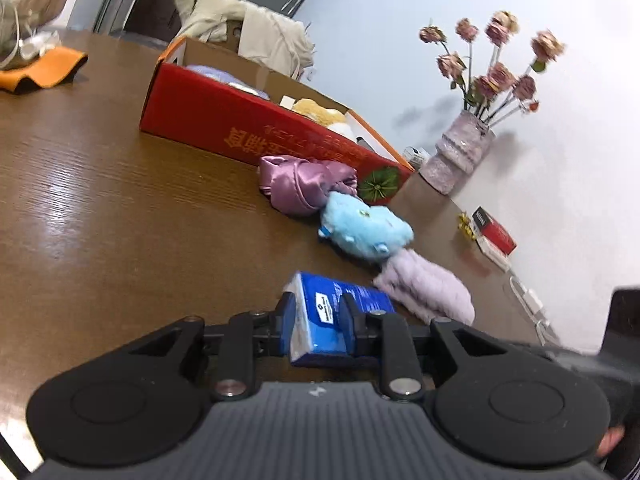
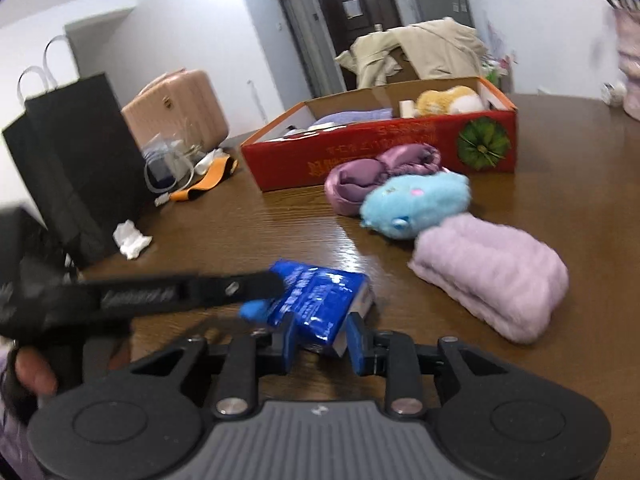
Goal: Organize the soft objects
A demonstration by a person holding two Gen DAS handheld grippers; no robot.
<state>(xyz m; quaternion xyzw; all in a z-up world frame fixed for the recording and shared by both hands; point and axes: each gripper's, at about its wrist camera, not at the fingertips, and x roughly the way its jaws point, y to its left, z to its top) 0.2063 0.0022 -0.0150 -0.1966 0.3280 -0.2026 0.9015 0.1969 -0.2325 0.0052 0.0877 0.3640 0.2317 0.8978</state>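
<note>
A blue tissue pack (image 1: pixel 328 320) sits between the fingers of my left gripper (image 1: pixel 318 320), which is shut on it above the brown table (image 1: pixel 120 208). In the right wrist view the same pack (image 2: pixel 316 304) is also between the fingers of my right gripper (image 2: pixel 322 340), which is shut on its near end; the left gripper (image 2: pixel 260 288) reaches in from the left. A blue plush (image 2: pixel 416 204), a purple satin cloth (image 2: pixel 372 176) and a lilac fluffy cloth (image 2: pixel 492 276) lie in a row before the red box (image 2: pixel 380 152). They also show in the left wrist view: plush (image 1: pixel 364 228), satin cloth (image 1: pixel 304 180), lilac cloth (image 1: pixel 428 288), box (image 1: pixel 248 128).
The box holds a yellow plush (image 2: pixel 448 100) and a lilac cloth (image 2: pixel 352 116). A vase of flowers (image 1: pixel 460 152) and a red-white packet (image 1: pixel 494 240) stand by the wall. Black paper bags (image 2: pixel 68 152), a crumpled tissue (image 2: pixel 132 240) and an orange cloth (image 2: pixel 208 180) are on the left.
</note>
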